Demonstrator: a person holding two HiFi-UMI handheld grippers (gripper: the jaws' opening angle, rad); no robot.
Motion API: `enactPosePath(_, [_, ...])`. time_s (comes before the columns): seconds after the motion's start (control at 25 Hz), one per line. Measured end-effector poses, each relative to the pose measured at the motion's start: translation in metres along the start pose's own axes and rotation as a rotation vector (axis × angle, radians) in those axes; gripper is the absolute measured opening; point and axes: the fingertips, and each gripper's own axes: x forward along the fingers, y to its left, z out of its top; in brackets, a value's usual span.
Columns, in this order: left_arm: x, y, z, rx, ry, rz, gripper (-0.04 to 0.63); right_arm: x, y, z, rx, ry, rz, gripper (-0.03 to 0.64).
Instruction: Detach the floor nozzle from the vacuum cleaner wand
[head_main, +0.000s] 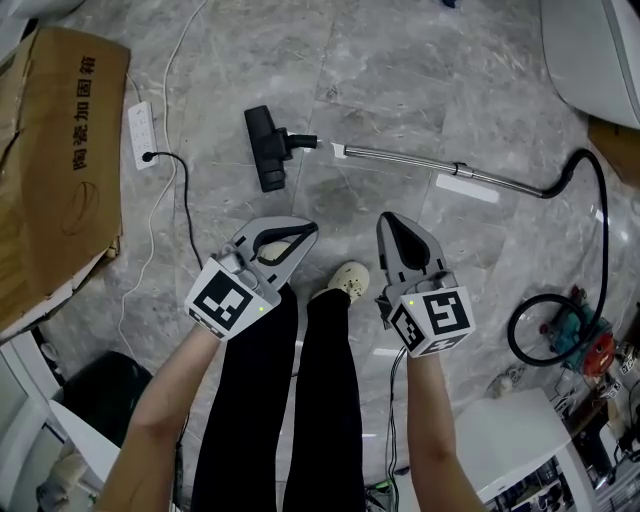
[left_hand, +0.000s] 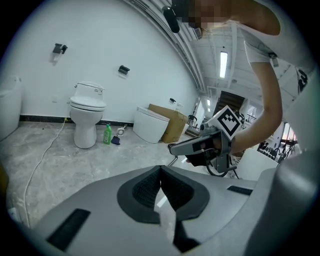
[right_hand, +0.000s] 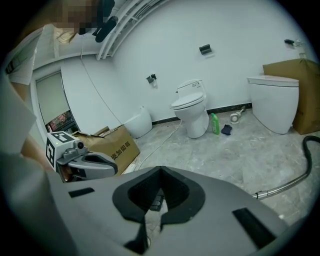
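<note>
In the head view the black floor nozzle (head_main: 268, 146) lies on the grey floor. A small gap separates its neck from the white tip of the silver wand (head_main: 440, 168), which runs right into a black hose (head_main: 598, 200). Both grippers hang over the person's legs, well short of the nozzle. The left gripper (head_main: 310, 229) is shut with nothing in it, and so is the right gripper (head_main: 385, 218). The right gripper view shows its own closed jaws (right_hand: 160, 170), the wand (right_hand: 285, 188) at lower right and the left gripper (right_hand: 114, 168) at the left. The left gripper view shows its own closed jaws (left_hand: 161, 168) and the right gripper (left_hand: 173, 148) beyond.
A cardboard box (head_main: 55, 160) lies at the left beside a white power strip (head_main: 141, 132) with cables. The person's shoe (head_main: 350, 279) stands between the grippers. The vacuum body (head_main: 578, 336) is at the right. A toilet (left_hand: 85, 113) and a green bottle (left_hand: 107, 134) stand by the wall.
</note>
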Motion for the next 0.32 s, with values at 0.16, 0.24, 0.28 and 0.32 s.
enactPosePath(0.16, [0.0034,-0.0013,0.0007,-0.008,-0.008,0.003,0.011,-0.003,0.004,-0.0005,0.003,-0.008,0.026,0.015])
enactPosePath(0.24, [0.0055,-0.0017,0.0032,0.005,-0.001,0.002,0.011,-0.0034,0.0031,-0.0021,0.004,-0.003,0.021,0.015])
enactPosePath(0.28, [0.0065,-0.0022,0.0044,0.013,0.005,0.001,0.011,-0.0037,0.0024,-0.0032,0.004,0.001,0.018,0.015])
enactPosePath(0.32, [0.0075,-0.0027,0.0056,0.021,0.01,-0.001,0.011,-0.004,0.0018,-0.0043,0.003,0.005,0.016,0.015])
